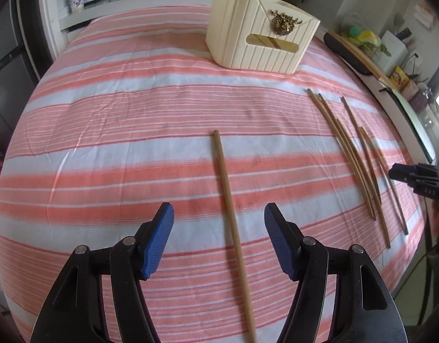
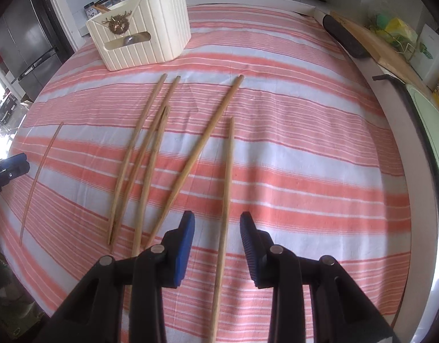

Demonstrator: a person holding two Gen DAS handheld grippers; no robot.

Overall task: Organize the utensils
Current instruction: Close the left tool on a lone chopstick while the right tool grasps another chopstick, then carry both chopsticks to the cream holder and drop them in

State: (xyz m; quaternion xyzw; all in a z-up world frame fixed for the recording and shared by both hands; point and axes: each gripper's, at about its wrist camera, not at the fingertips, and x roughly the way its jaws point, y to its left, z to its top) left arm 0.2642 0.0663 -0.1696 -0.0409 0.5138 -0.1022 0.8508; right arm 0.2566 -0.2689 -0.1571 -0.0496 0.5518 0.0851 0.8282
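Left wrist view: a single chopstick [image 1: 229,208] is seen lying on the striped cloth [image 1: 119,143], between the widely parted left gripper [image 1: 218,214].
Right wrist view: another chopstick [image 2: 225,200] is framed, untouched, by the narrowly parted right gripper [image 2: 217,223].
Holder: the cream utensil box [image 1: 259,45] is set well beyond.
Risk: thin sticks could be rolled aside by an off-centre pinch.

Chopsticks [image 2: 190,160]: matt, pale wood. Tablecloth [image 1: 105,143]: woven striped cloth, slightly creased. Holder [image 1: 259,40]: ribbed cream plastic; gripper pads [image 1: 159,240] are textured blue.
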